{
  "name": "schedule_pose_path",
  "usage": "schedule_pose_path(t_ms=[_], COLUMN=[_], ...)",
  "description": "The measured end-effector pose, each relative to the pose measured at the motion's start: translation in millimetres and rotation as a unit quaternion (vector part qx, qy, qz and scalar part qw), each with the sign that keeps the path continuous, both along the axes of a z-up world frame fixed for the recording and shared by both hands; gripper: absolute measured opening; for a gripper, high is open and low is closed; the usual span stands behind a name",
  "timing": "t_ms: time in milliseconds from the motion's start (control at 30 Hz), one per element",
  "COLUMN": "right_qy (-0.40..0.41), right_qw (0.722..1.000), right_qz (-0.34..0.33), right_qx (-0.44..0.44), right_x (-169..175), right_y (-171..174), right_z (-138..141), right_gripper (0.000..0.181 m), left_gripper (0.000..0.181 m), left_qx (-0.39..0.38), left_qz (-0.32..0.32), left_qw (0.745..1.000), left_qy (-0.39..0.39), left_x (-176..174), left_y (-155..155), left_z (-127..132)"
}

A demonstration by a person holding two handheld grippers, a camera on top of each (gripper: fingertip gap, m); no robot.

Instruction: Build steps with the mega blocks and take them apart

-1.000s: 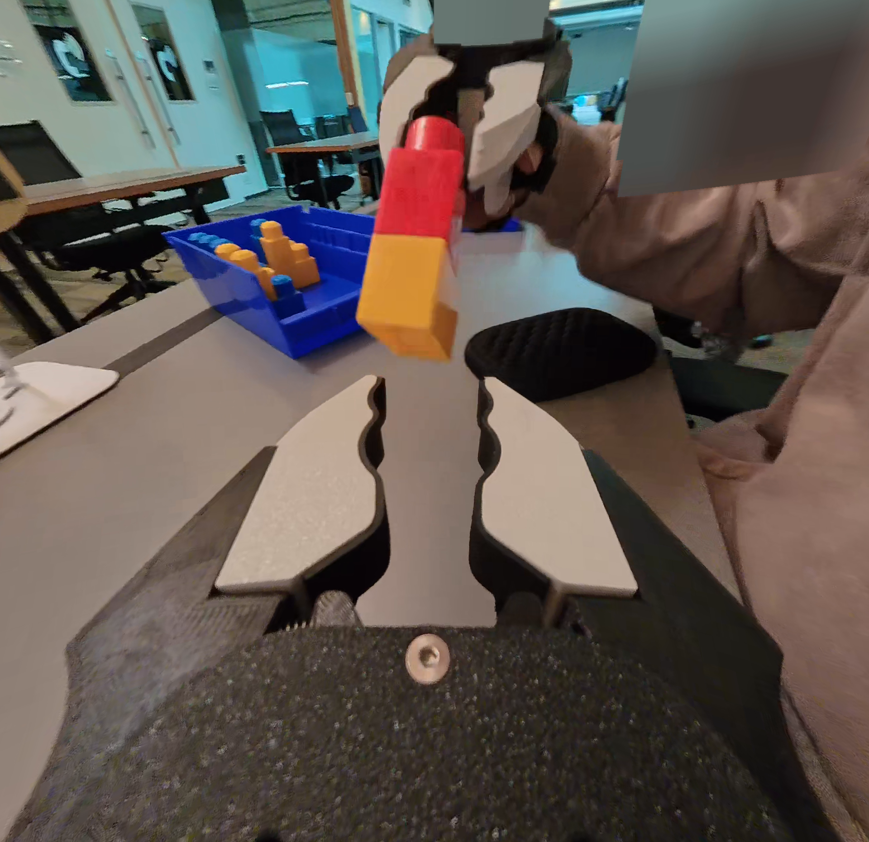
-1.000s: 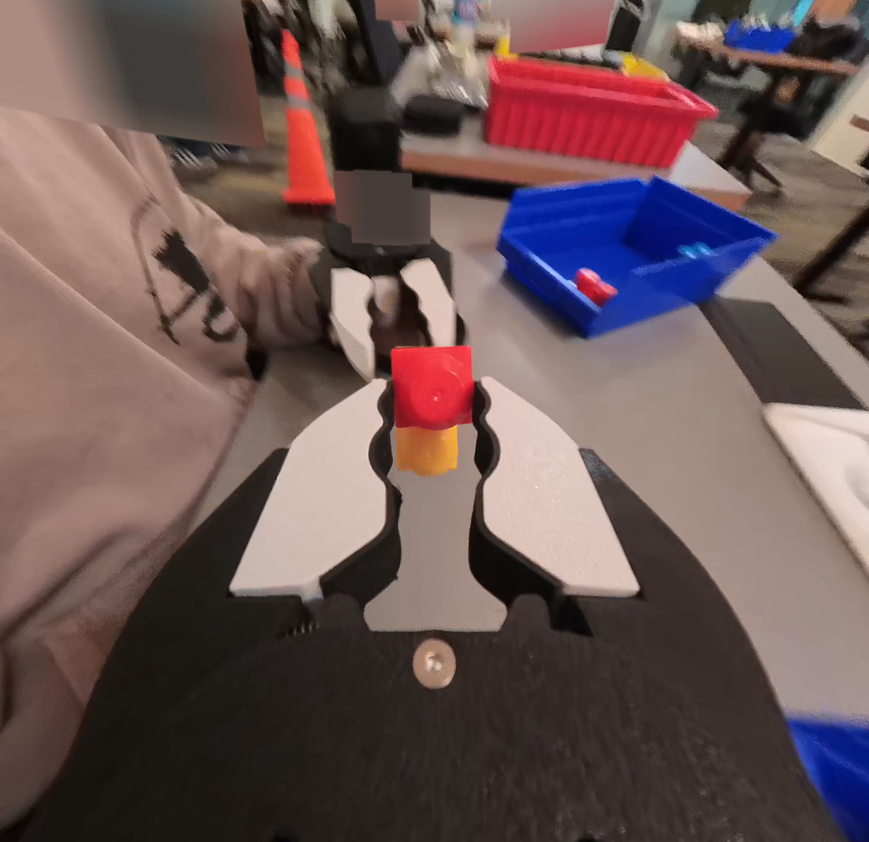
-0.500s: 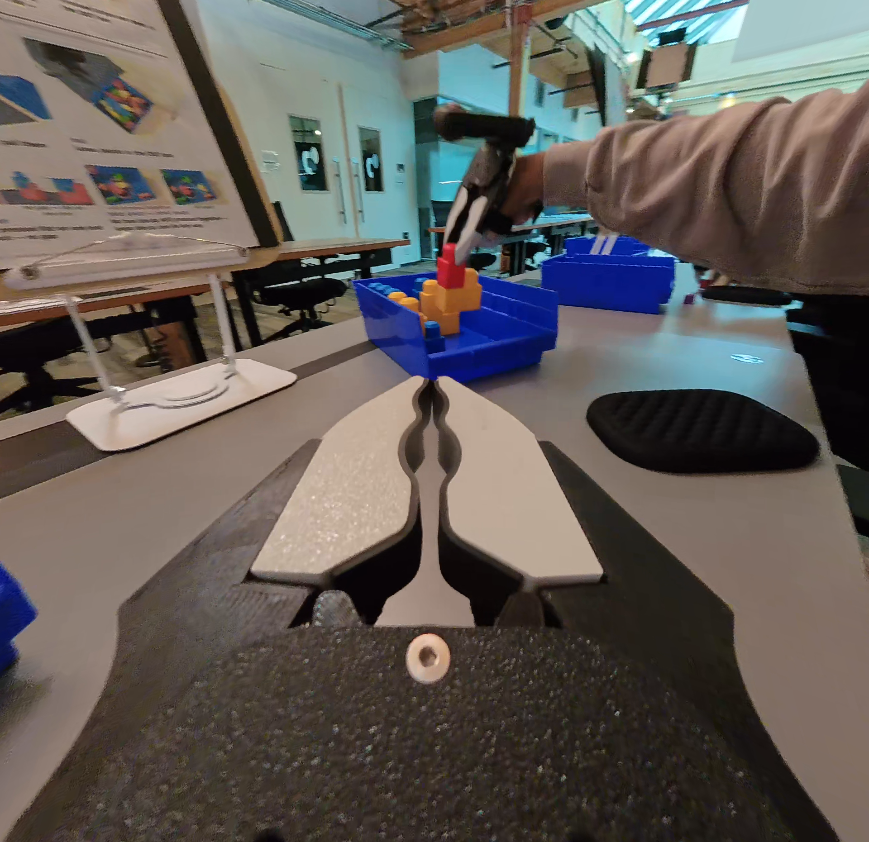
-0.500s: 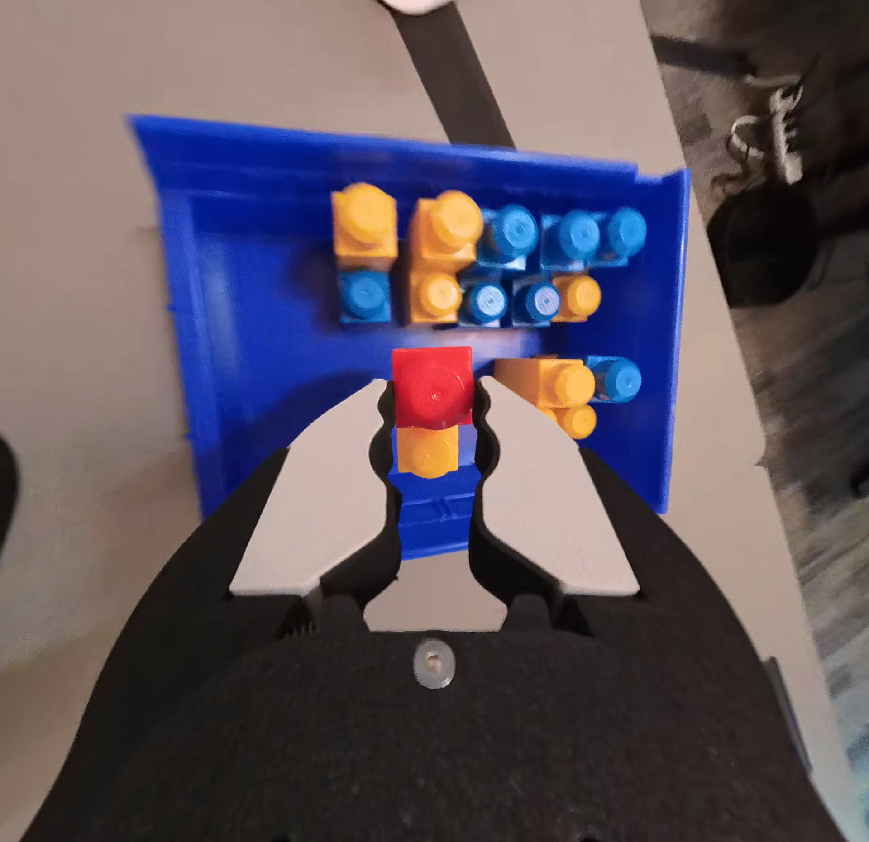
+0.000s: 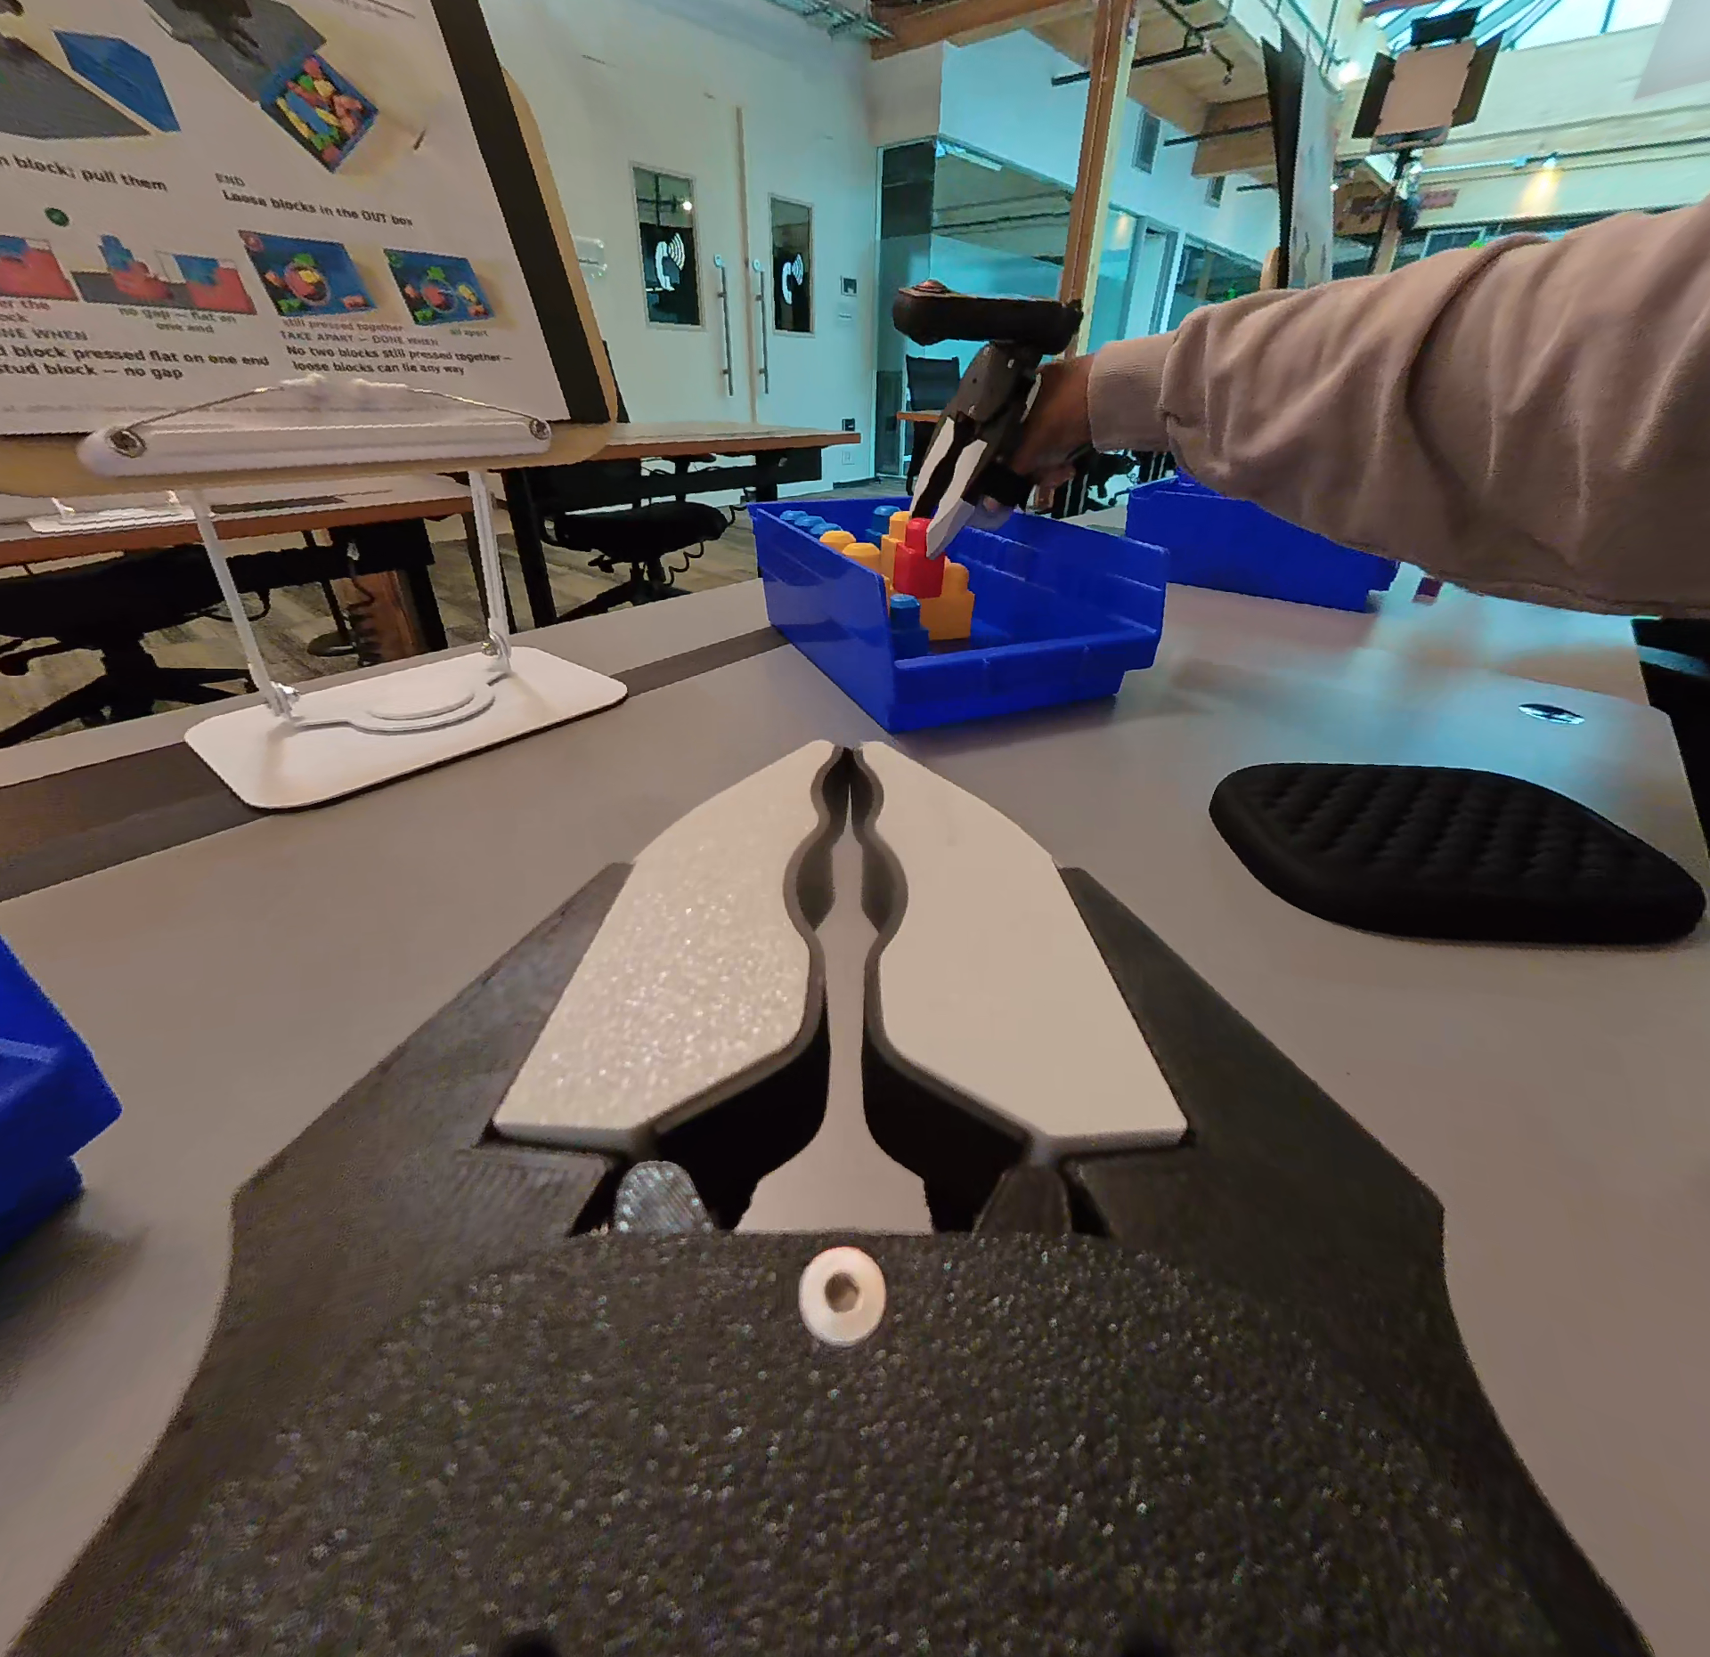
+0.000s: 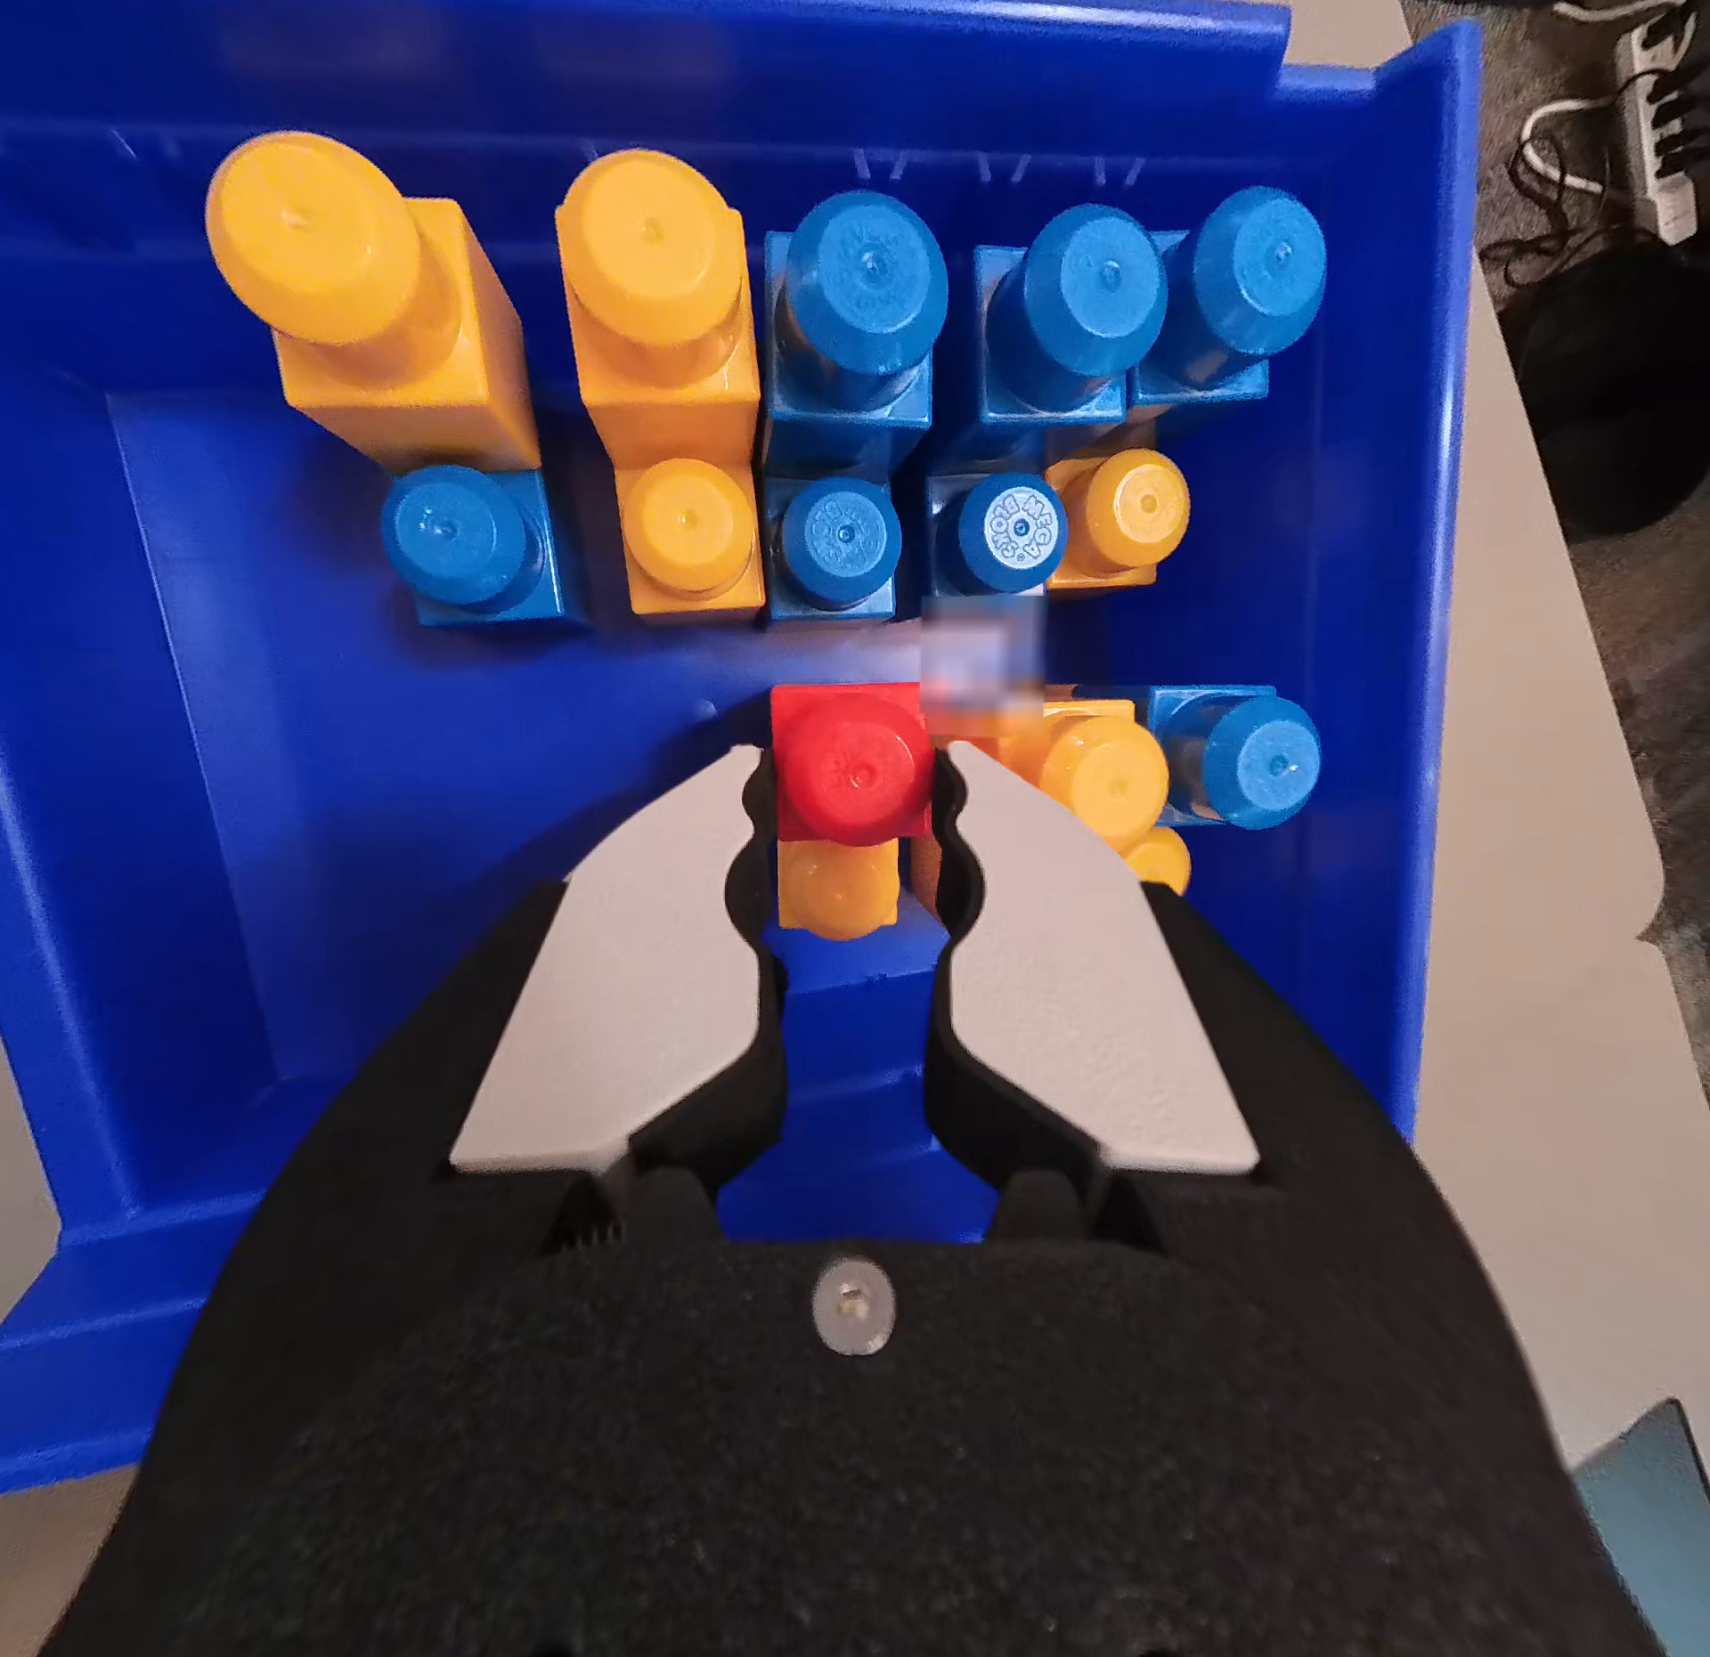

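My right gripper (image 6: 847, 766) is shut on a red block (image 6: 849, 771) that is stuck on top of an orange block (image 6: 837, 891). It holds this step low inside a blue bin (image 6: 185, 687), beside several built steps of orange and blue blocks (image 6: 666, 428). In the left wrist view the right gripper (image 5: 944, 526) reaches down into the same bin (image 5: 1009, 678) with the red block (image 5: 916, 567) in it. My left gripper (image 5: 847, 761) is shut and empty, low over the grey table (image 5: 278, 919), well short of the bin.
A black padded mat (image 5: 1453, 849) lies on the table to the right. A white stand (image 5: 407, 724) with an instruction sheet is at the left. A second blue bin (image 5: 1268, 549) stands farther back, and another bin's corner (image 5: 37, 1104) is at the left edge. My hands' fingertips stand some 50 cm from each other.
My right gripper carried the red-and-orange step from in front of the left gripper over the bin and lowered it in. My left gripper closed and drew back.
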State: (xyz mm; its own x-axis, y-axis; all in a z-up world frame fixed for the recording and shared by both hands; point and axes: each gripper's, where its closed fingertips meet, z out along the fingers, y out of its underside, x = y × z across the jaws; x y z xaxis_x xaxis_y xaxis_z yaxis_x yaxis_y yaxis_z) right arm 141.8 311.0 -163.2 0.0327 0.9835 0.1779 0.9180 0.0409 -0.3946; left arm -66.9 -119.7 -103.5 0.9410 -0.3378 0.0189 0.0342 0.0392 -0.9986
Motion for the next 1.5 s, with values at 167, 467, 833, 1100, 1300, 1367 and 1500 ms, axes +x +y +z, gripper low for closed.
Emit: schedule_pose_path(t_ms=[167, 467, 833, 1100, 1300, 1367, 1500], right_qy=[0.025, 0.324, 0.524, 0.524, 0.523, 0.52, 0.516], right_qw=[1.0, 0.942, 0.85, 0.847, 0.847, 0.849, 0.851], right_qz=[0.005, 0.023, -0.031, -0.071, -0.087, -0.09, -0.094], right_qx=[0.009, 0.085, -0.045, -0.051, -0.042, -0.039, -0.038], right_x=[-6, -68, -121, -120, -114, -113, -112], right_y=[-11, -125, -259, -258, -251, -249, -245], right_z=[17, 118, 74, 49, 46, 44, 41], right_gripper=[0.047, 0.039, 0.017, 0.003, 0.002, 0.002, 0.002], left_gripper=[0.0, 0.0, 0.004, 0.021, 0.029, 0.032, 0.038], left_qx=[-0.011, -0.014, -0.053, -0.114, -0.201, -0.229, -0.273], left_qz=[-0.003, 0.031, 0.265, 0.379, 0.432, 0.443, 0.444], left_qw=[1.0, 0.999, 0.963, 0.918, 0.876, 0.863, 0.85], left_qy=[0.003, 0.001, -0.004, -0.038, -0.073, -0.082, -0.074], left_x=[0, -13, -164, -300, -385, -404, -421], left_y=[0, 4, 14, 63, 97, 102, 111], left_z=[-4, -2, 26, 26, -20, -40, -71])
